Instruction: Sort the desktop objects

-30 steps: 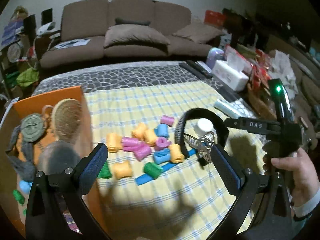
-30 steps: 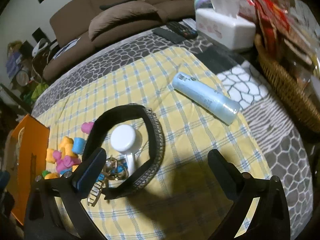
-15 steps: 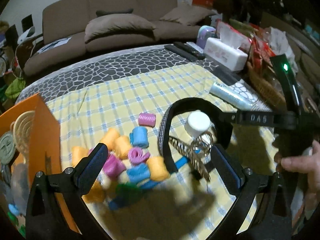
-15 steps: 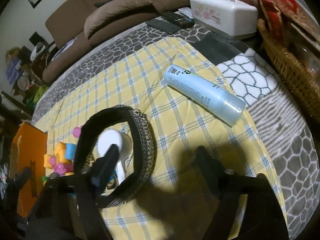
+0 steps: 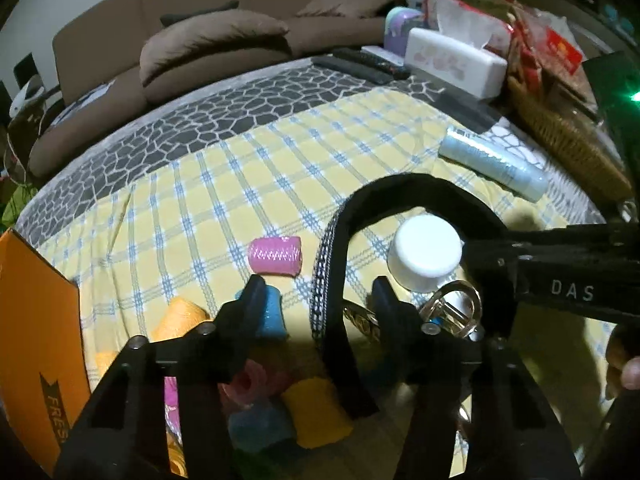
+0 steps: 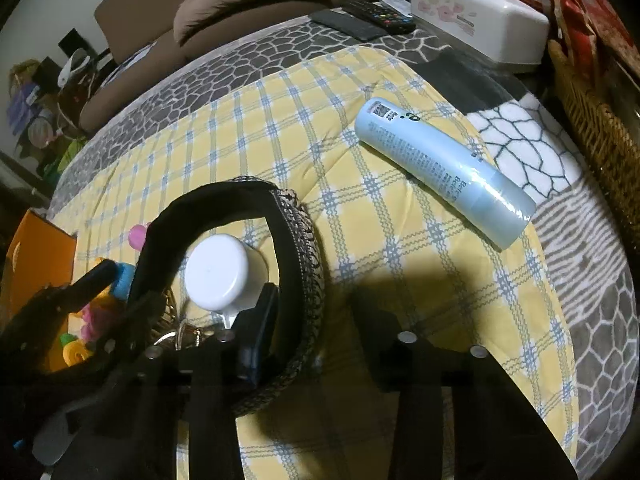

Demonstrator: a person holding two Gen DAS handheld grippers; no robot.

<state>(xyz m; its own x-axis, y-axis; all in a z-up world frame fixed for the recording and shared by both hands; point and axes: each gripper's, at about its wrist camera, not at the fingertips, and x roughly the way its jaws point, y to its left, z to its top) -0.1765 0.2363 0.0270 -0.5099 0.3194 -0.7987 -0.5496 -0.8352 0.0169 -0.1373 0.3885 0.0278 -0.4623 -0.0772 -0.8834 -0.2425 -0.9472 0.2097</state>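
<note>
A black headband [image 5: 334, 280] [image 6: 298, 240] lies on the yellow plaid cloth, curving around a white cap [image 5: 426, 252] [image 6: 220, 276] and gold hair clips [image 5: 452, 312]. My left gripper [image 5: 320, 300] straddles the headband's left arm, fingers partly closed around it. My right gripper [image 6: 316, 312] straddles the headband's right arm, also partly closed. Coloured hair rollers lie left: a pink one [image 5: 274, 256], a blue one [image 5: 272, 312], a yellow one [image 5: 316, 408]. A light blue tube [image 6: 444, 170] [image 5: 494, 164] lies to the right.
An orange box [image 5: 36, 340] [image 6: 36, 264] stands at the left edge. A white tissue box [image 6: 476, 16], remotes [image 6: 376, 16] and a wicker basket [image 6: 600, 136] sit at the far right. A brown sofa [image 5: 208, 40] is behind the table.
Both grippers moved forward and down to the headband and narrowed from wide open to partly closed around its arms. The left view swung right, away from the orange box.
</note>
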